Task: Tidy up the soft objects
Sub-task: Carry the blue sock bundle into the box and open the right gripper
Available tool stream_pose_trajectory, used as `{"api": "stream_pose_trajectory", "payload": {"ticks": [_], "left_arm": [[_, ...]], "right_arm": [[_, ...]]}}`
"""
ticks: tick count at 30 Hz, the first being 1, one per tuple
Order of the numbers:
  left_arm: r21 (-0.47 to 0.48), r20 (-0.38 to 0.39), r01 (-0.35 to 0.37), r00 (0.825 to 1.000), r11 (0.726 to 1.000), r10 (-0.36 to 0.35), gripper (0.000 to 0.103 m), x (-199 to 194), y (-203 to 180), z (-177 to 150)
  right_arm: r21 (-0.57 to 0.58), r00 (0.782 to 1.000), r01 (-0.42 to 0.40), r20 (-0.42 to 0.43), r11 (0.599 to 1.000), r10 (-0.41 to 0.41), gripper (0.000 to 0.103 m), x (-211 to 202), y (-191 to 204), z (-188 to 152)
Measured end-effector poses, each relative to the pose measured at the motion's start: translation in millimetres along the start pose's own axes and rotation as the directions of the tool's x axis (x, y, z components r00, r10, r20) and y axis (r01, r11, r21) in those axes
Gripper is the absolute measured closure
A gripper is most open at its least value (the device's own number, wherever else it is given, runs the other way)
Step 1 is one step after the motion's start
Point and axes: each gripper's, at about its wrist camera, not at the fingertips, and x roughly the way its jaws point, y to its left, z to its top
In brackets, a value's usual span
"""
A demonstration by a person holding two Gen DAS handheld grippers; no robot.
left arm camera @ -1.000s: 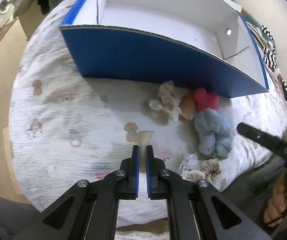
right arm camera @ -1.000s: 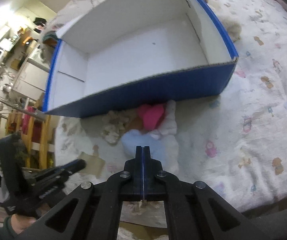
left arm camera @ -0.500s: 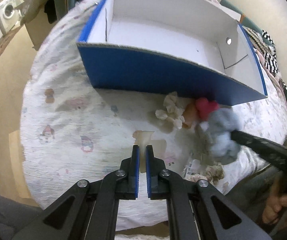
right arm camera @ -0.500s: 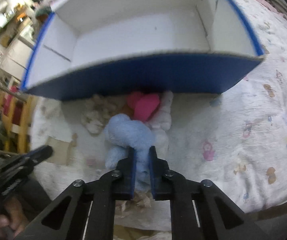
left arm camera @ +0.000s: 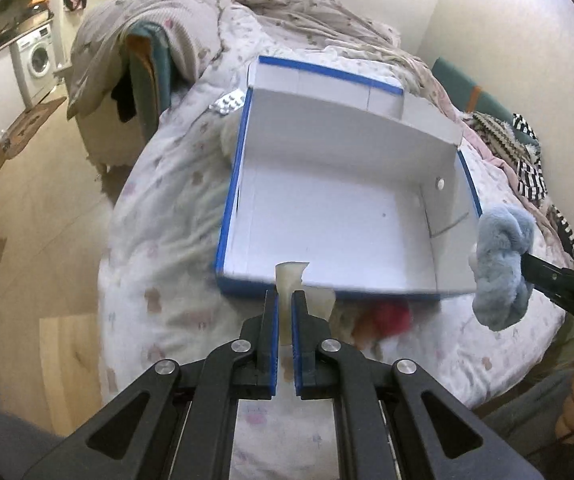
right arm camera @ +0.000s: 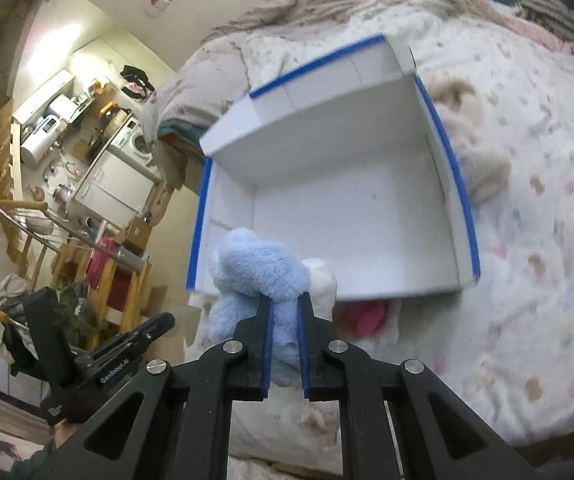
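Jaws on your right gripper [right arm camera: 285, 312] are pinched nearly closed on the blue plush toy [right arm camera: 261, 276], which hangs in the air just off the near right corner of the blue-and-white box [left arm camera: 339, 216]. Your left gripper [left arm camera: 285, 308] has its jaws almost together on a thin cream-coloured scrap [left arm camera: 290, 280], raised at the box's near wall. That box sits open on the patterned bed cover [left arm camera: 167, 240], its white floor bare. Tucked against the outside of the near wall, a pink plush [right arm camera: 367, 316] and a white plush [right arm camera: 323, 284] lie on the cover, partly hidden by the box edge and your jaws. Crumpled bedding [left arm camera: 287, 12] is heaped behind the box.
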Motion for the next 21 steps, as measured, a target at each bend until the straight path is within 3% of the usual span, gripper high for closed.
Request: {"api": "stream_pose_trajectory", "payload": {"ticks": [10, 21], "left_arm": [[0.064, 0.037, -0.021, 0.999, 0.998, 0.018, 0.097, 27, -24, 55], [0.111, 0.023, -0.088, 0.996, 0.990, 0.086, 0.097, 98, -40, 59]], "right_arm": [[-0.029, 0.999, 0.053, -0.002, 0.998, -0.053, 0.090, 20, -5, 50], [-0.009, 0.987, 0.156, -0.047, 0.988, -0.156, 0.090, 73, -34, 50]]}}
